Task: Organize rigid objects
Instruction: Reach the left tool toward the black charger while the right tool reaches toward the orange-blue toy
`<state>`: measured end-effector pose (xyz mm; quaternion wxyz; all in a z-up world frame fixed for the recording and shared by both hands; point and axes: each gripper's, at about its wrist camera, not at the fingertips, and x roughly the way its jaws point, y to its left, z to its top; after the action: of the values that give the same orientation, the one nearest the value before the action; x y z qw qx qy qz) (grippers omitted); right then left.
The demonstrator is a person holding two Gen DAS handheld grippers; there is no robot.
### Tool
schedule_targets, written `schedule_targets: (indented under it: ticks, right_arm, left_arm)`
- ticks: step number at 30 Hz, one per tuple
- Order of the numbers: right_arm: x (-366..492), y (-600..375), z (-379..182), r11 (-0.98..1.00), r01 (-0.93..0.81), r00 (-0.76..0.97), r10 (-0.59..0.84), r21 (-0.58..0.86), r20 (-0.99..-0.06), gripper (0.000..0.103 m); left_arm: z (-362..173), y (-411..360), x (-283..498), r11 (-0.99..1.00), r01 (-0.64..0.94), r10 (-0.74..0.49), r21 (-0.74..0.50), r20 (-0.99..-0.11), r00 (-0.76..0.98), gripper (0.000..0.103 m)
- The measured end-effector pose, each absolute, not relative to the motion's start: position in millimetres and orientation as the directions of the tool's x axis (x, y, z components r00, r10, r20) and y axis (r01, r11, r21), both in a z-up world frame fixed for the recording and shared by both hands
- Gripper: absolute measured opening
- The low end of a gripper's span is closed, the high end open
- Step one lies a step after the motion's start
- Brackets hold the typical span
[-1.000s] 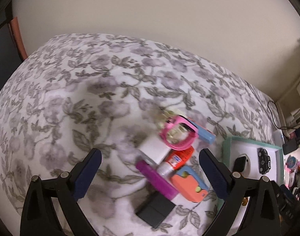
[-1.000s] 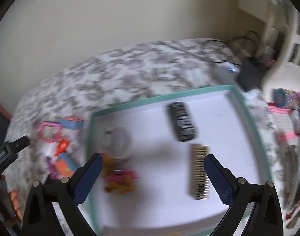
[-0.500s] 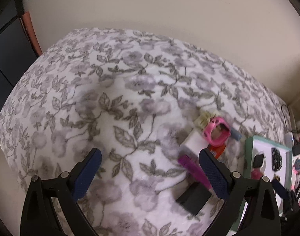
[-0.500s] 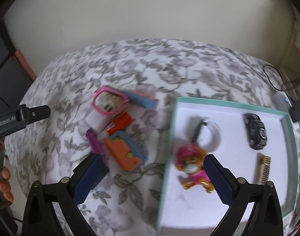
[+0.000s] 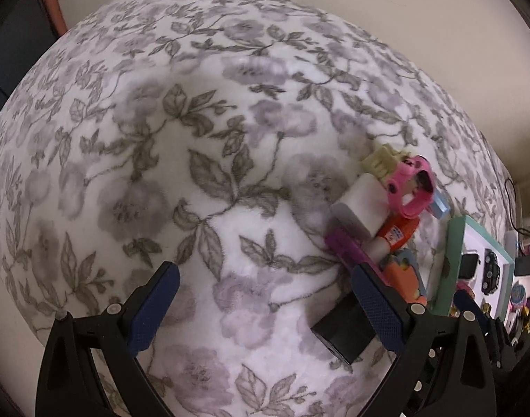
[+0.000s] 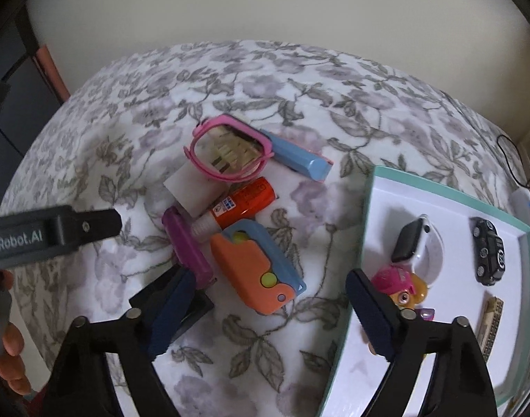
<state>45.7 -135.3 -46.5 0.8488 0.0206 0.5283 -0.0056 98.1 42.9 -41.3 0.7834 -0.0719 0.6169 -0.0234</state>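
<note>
A pile of small objects lies on the floral bedspread: a pink watch band, a blue bar, a white block, an orange glue stick, a purple bar, an orange and blue toy and a black box. The pile also shows at the right of the left wrist view. A teal-rimmed white tray holds a smartwatch, a black toy car, a pink pup figure and a comb. My right gripper is open above the orange toy. My left gripper is open over bare bedspread.
The bedspread meets a cream wall behind. A dark cabinet stands at the left. Cables and clutter lie beyond the tray at the right. The left gripper's body reaches in from the left of the right wrist view.
My right gripper has swung left from over the tray to over the pile. My left gripper has moved left, away from the pile, so the pile now sits at its right.
</note>
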Motion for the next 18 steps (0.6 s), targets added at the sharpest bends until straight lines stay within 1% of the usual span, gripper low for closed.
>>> schedule_targets:
  ticks: [2,11,18]
  right_arm:
    - [47.6,-135.4,-50.6,0.999,0.029,0.429,0.013,0.028,-0.903,0.082]
    - [57.2,-132.0,-69.7,1.000,0.008,0.378,0.020,0.024,-0.926,0.071]
    - [68.8,-129.4,-78.9,0.999,0.017,0.371,0.036,0.045,-0.928,0.067]
  left_arm:
    - [-44.7,43.8,99.3,0.988,-0.059,-0.124,-0.142,-0.965,0.233,0.099]
    - [-61.5,41.8,104.4,0.988,-0.064,-0.125,-0.140,-0.972,0.199,0.099]
    - [-69.4,37.1,111.2,0.989,-0.049,-0.127,-0.138,-0.975,0.180,0.099]
